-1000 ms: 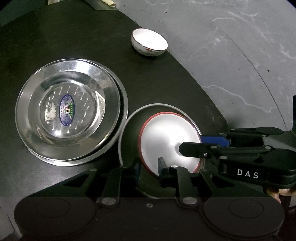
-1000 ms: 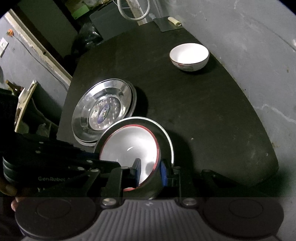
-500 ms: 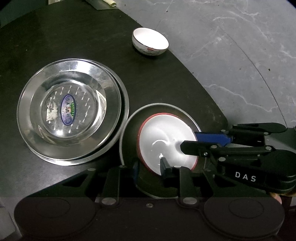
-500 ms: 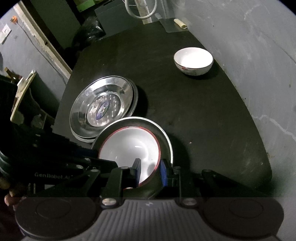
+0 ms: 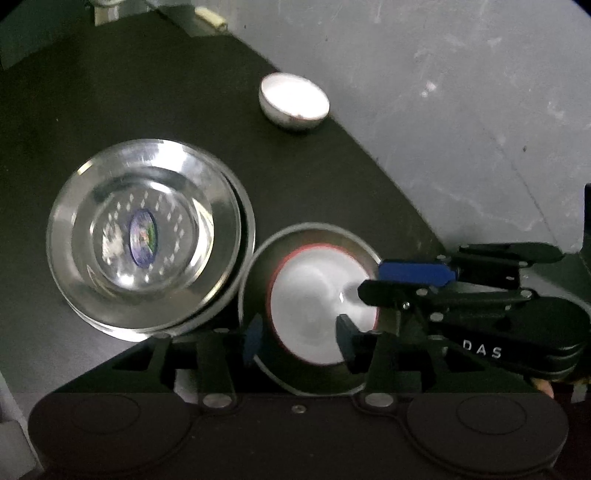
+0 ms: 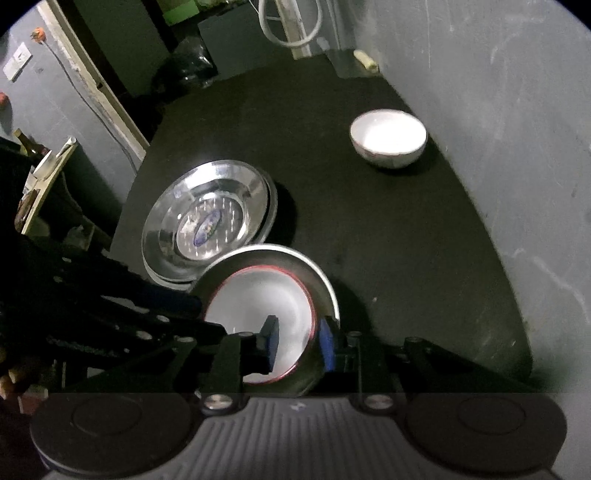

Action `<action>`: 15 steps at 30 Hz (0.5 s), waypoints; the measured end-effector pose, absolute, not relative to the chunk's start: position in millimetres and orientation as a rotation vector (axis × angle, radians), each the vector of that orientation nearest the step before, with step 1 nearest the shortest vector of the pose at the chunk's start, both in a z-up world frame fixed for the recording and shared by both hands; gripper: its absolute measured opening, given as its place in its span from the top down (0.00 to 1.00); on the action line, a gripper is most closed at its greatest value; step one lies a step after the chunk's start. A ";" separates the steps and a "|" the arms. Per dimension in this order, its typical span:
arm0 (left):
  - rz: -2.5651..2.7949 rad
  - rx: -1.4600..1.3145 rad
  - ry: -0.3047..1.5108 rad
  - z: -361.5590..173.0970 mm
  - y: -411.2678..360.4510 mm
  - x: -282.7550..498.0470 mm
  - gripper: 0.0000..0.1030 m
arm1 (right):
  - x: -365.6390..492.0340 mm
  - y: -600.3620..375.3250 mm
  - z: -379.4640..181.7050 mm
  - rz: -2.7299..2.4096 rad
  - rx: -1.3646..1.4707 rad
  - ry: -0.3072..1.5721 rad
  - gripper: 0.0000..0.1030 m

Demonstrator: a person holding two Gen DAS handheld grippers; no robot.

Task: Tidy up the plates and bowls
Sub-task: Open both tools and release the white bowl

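Note:
A red-rimmed white bowl sits nested in a steel bowl near the black table's front edge. My left gripper straddles the bowls' near wall; its jaws are opening and the pads stand off it. My right gripper pinches the right-hand rim of both bowls, one pad inside and one outside, its jaws just starting to open. Stacked steel plates lie to the left, touching the steel bowl. A white bowl stands alone farther back.
The black table curves off to the right over grey floor. A small cream object lies at the far edge. Dark clutter and a wall fill the left of the right wrist view.
My left gripper's jaws have spread wide and let go of the bowls' near wall. The right gripper stays on the rim, with the bowls sitting slightly differently.

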State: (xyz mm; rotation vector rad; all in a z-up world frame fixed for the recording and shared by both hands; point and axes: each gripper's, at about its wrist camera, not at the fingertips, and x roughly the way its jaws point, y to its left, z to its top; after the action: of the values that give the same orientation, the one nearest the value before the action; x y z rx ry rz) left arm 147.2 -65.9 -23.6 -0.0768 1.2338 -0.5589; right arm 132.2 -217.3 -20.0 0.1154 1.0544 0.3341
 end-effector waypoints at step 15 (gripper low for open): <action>-0.351 -0.029 1.177 -10.2 -51.7 200.9 0.01 | 155.1 -234.9 -20.3 0.252 0.187 0.955 0.08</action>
State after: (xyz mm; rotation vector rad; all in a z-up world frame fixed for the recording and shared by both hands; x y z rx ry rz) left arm 200.9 -51.7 -10.2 -0.0291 1.1766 -0.3512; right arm 155.1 -234.9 -20.3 0.1874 0.9551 0.2516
